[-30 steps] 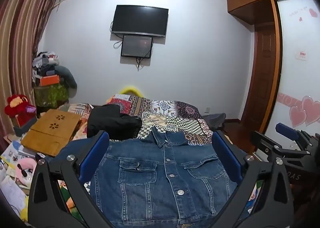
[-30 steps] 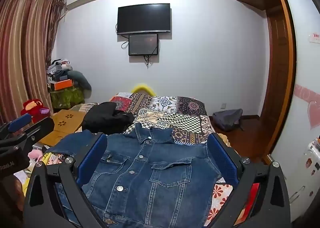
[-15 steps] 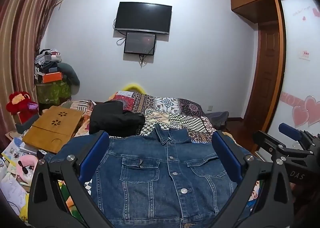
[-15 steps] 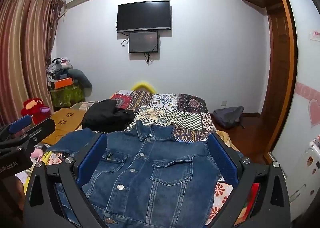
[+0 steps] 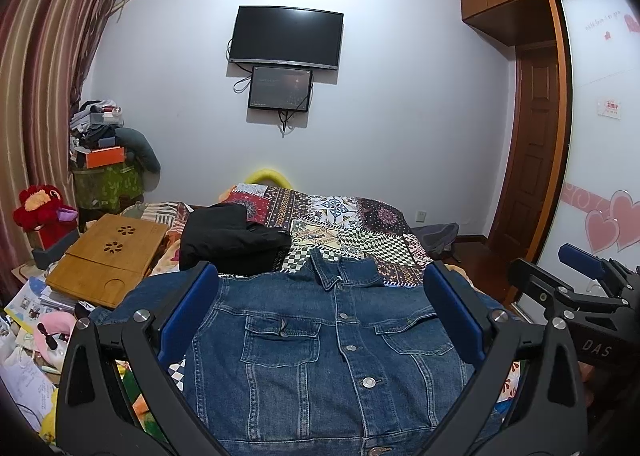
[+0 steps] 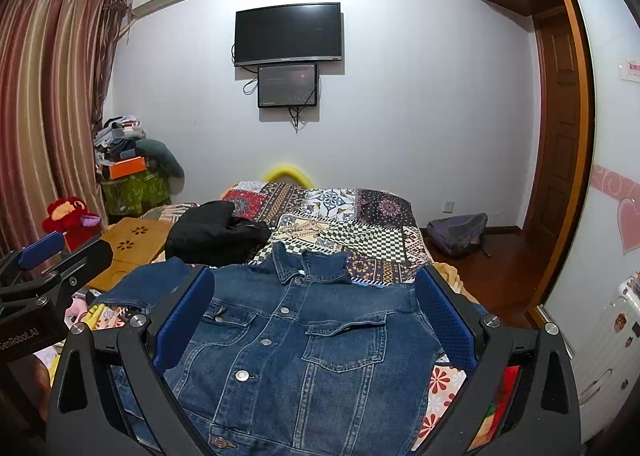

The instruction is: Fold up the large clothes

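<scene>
Denim jacket (image 5: 332, 352) lies flat and buttoned, front up, collar toward the far wall, on the near end of the bed (image 5: 352, 232), and every place below is told from it. Above its left half the left gripper (image 5: 320, 320) hangs with its blue-padded jaws spread wide and nothing between them; above its right half the right gripper (image 6: 316, 320) hangs the same way, jaws wide apart and empty. Neither one touches the cloth as far as can be seen. One sleeve (image 6: 148, 288) spreads out to the jacket's left. Just beyond the collar lies the patchwork quilt, and on it, left of the collar, a black garment (image 5: 228, 240). Farther left of the jacket sits a wooden lap tray (image 5: 108, 256). High on the wall past the collar hangs a television (image 5: 286, 35).
</scene>
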`<control>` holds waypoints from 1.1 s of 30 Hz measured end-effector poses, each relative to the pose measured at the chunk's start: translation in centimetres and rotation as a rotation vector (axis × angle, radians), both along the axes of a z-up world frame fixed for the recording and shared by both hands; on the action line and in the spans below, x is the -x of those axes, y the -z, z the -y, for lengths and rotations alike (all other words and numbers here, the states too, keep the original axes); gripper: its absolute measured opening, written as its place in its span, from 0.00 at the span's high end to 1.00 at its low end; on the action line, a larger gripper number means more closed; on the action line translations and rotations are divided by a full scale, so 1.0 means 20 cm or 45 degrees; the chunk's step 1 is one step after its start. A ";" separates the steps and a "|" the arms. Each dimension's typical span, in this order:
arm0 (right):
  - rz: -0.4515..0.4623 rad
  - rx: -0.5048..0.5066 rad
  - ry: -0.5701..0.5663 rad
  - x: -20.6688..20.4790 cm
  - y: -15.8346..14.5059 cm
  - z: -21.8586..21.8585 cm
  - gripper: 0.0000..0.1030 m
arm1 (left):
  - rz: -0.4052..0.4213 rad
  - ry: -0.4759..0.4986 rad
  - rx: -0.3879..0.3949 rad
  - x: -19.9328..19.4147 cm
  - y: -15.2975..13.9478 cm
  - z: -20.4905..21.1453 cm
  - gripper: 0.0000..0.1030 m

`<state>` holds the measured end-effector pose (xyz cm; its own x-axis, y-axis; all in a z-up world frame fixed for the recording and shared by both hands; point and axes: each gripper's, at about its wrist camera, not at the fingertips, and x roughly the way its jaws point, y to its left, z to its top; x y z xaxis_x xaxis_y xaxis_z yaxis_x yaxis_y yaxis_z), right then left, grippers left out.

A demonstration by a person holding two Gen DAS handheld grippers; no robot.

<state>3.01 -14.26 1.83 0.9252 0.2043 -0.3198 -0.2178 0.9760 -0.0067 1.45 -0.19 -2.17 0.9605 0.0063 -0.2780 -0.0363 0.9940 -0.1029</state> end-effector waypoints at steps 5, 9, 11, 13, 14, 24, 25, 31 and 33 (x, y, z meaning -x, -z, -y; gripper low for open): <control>-0.001 0.000 0.001 0.00 0.00 0.00 0.03 | 0.006 0.002 0.000 0.05 -0.08 -0.04 0.00; -0.002 -0.001 0.001 0.00 0.00 0.00 0.03 | 0.008 0.001 -0.002 0.05 -0.09 -0.03 0.00; -0.001 -0.001 0.000 0.00 0.00 0.00 0.03 | 0.007 0.001 -0.001 0.05 -0.09 -0.03 0.00; -0.002 -0.001 0.000 0.00 -0.01 0.00 0.03 | 0.008 -0.002 -0.002 0.05 -0.09 -0.03 0.00; -0.002 -0.001 0.000 0.00 -0.01 0.00 0.03 | 0.008 -0.004 -0.003 0.05 -0.09 -0.03 0.00; -0.007 -0.003 -0.003 0.01 0.00 -0.02 0.03 | 0.006 -0.006 -0.004 0.05 -0.09 -0.03 0.00; -0.007 -0.003 -0.004 0.01 0.00 -0.02 0.03 | 0.005 -0.006 -0.003 0.05 -0.09 -0.03 0.00; -0.009 -0.004 -0.003 0.01 0.00 -0.02 0.03 | -0.014 -0.001 0.003 0.03 -0.09 -0.03 0.00; -0.010 -0.003 -0.003 0.01 0.00 -0.02 0.03 | -0.014 -0.001 0.003 0.03 -0.09 -0.03 0.00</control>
